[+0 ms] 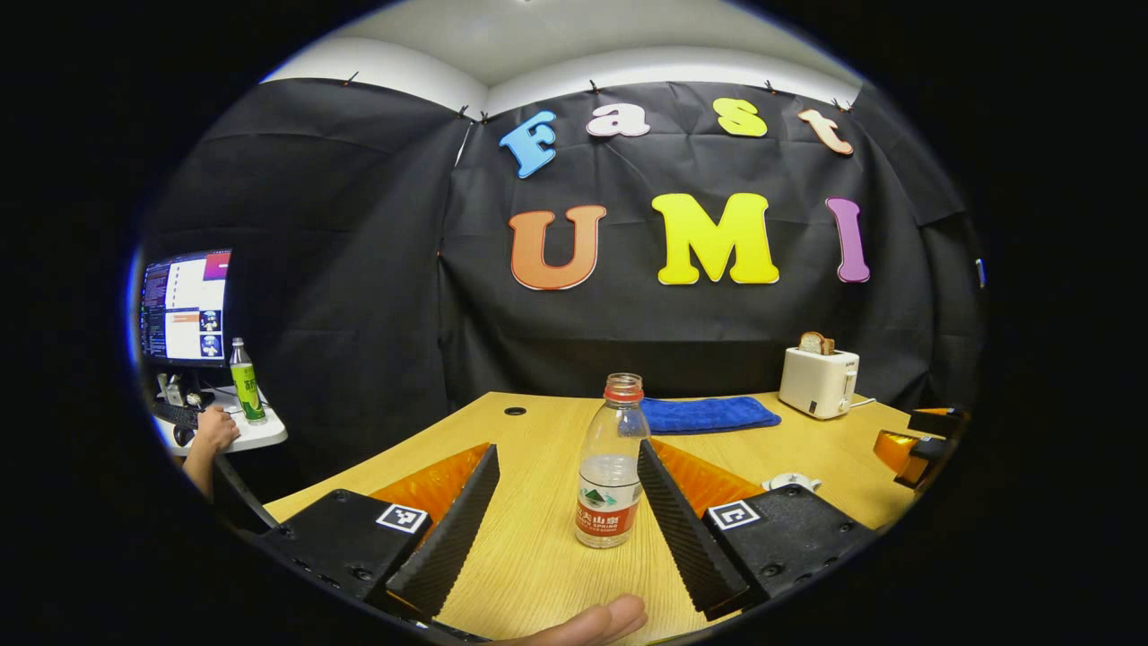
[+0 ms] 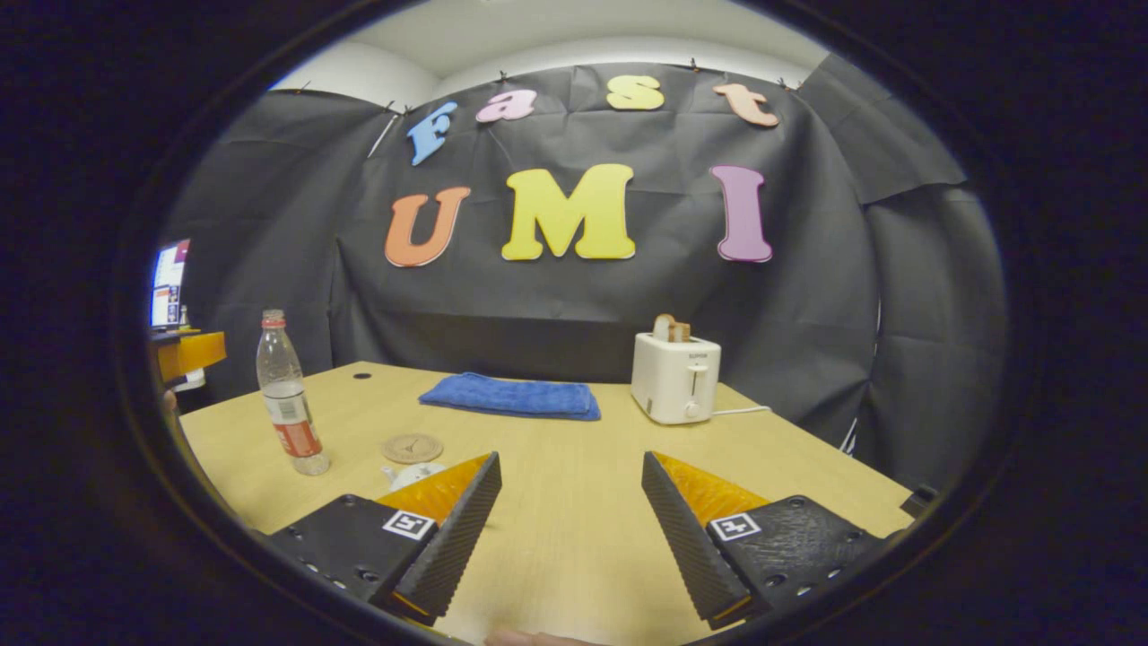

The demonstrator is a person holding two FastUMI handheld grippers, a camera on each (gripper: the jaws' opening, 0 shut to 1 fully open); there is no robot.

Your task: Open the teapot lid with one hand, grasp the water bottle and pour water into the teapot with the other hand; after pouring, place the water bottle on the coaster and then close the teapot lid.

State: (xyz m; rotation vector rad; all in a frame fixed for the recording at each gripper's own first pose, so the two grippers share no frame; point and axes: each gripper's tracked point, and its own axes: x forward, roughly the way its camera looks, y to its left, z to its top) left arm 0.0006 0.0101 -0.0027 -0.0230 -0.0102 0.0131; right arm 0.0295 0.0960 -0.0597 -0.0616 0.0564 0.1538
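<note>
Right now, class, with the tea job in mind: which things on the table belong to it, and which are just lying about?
For the job:
- water bottle, standing upright between the open left tongs
- coaster
- teapot, partly hidden behind the right tongs

Lying about:
- blue towel
- toaster with bread in it

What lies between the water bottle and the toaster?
The blue towel lies between the water bottle and the toaster, toward the wall, in the right gripper view.

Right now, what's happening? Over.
Both tools open: left tool lined up on water bottle, right tool over bare table. Teapot half hidden. Path clear.
</note>
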